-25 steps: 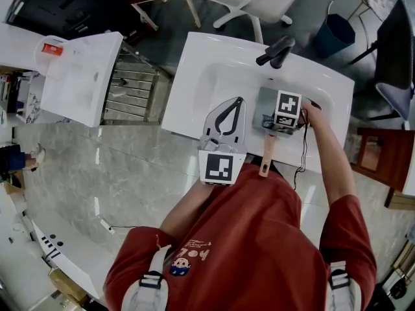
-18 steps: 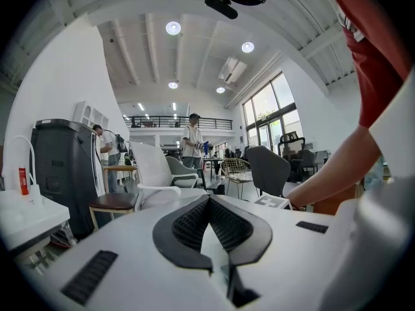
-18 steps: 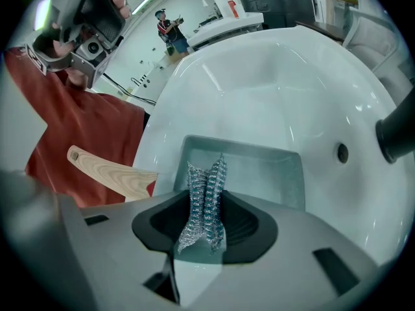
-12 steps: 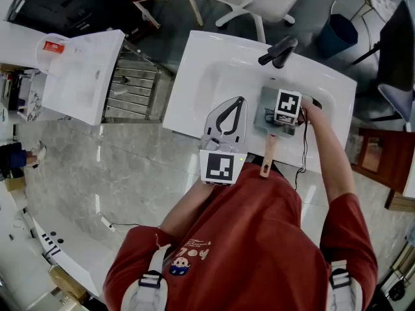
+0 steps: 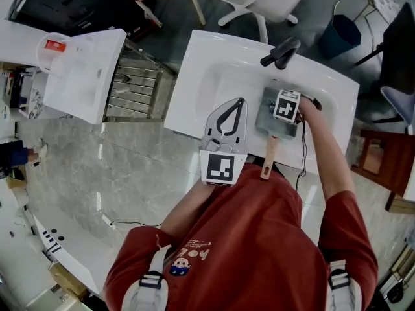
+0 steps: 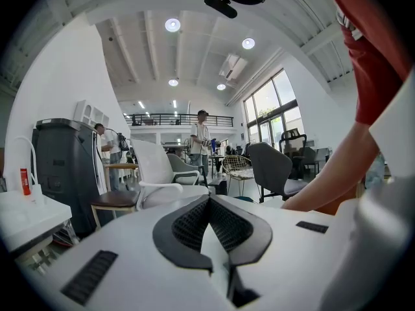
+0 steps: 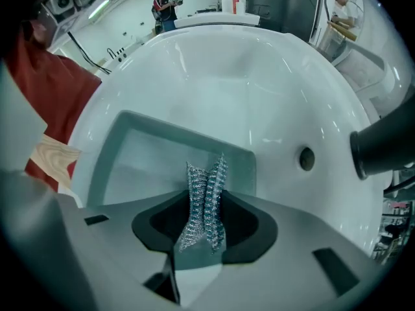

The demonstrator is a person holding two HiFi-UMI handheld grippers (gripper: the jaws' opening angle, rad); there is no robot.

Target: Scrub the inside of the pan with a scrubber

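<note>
We record the right gripper (image 7: 205, 192) pinching the scrubber (image 7: 207, 173), the pan (image 7: 149, 149) wall just ahead and open floor beside; left gripper (image 6: 209, 201) pressed together, empty.

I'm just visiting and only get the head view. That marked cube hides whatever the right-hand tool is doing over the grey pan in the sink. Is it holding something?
Observer: Yes. The right gripper view shows the right gripper shut on a silvery mesh scrubber, pinched between its jaws.
Visitor: Is it touching the pan?
Observer: It points into the pan, at the bare inside floor. I cannot tell whether it touches.
Visitor: And the left tool?
Observer: The left gripper is shut on nothing and faces the room, where a person stands far off.
</note>
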